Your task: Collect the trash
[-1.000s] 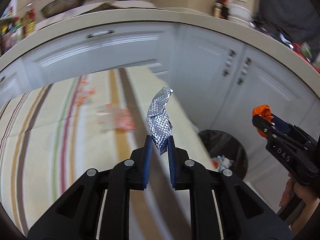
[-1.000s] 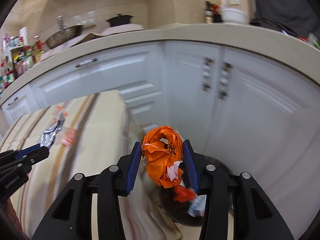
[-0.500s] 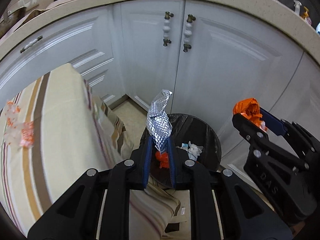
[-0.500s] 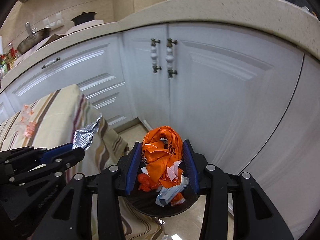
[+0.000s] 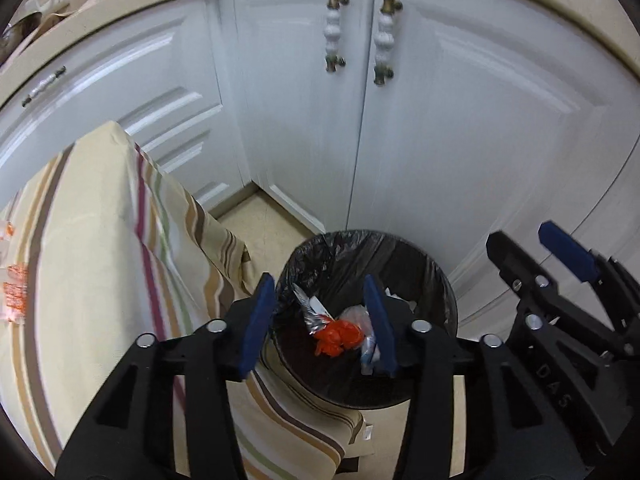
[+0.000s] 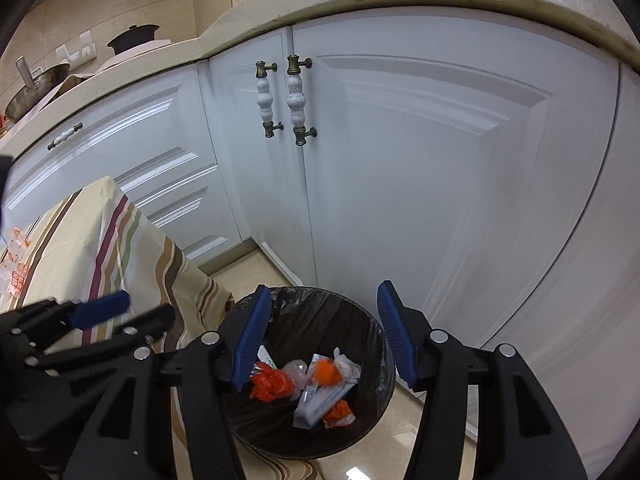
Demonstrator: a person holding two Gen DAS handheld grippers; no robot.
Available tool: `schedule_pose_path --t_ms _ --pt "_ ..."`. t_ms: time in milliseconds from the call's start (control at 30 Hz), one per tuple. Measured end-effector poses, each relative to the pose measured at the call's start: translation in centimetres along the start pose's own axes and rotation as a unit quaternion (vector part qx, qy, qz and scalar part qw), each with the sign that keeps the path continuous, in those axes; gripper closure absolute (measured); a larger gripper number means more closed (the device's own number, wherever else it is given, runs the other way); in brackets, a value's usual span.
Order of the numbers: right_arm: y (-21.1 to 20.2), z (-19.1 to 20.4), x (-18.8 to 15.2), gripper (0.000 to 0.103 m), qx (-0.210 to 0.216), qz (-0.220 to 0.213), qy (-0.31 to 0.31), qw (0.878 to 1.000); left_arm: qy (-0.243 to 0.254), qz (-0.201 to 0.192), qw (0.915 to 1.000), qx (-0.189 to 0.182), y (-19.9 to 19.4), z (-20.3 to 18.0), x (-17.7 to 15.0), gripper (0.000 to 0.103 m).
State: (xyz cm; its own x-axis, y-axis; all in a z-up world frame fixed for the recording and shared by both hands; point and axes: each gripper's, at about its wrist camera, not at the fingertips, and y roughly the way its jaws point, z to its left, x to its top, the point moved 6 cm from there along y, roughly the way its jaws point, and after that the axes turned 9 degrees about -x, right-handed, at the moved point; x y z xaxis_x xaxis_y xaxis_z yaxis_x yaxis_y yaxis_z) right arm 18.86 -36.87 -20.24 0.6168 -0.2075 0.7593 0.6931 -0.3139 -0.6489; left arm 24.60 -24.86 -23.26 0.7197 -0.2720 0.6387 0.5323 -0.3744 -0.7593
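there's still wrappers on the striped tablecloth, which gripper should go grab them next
Probably left. Both grippers hang open and empty over the bin, but the left gripper is nearer the tablecloth, where the orange wrappers lie; the right gripper is farther away.

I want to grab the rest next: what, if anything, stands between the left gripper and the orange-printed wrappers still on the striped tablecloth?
Nothing visible does. The left gripper, jaws just opened and empty, hangs over the trash bin. The orange-printed wrappers lie in the open on the striped tablecloth, off to its left.
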Motion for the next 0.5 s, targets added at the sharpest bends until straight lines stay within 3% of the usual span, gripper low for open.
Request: schedule_pose_path --t_ms 300,500 --pt "-2.8 2.3 1.5 0.048 0.019 -0.015 -0.003 1.000 -0.026 -0.057 0.9980 0.005 -7.0 2.9 1.6 0.048" --pt "-5.7 6.8 2.8 0.046 0.061 -0.039 -0.019 0.997 -0.056 -0.077 0.9947 0.040 -11.6 7.7 0.5 0.046"
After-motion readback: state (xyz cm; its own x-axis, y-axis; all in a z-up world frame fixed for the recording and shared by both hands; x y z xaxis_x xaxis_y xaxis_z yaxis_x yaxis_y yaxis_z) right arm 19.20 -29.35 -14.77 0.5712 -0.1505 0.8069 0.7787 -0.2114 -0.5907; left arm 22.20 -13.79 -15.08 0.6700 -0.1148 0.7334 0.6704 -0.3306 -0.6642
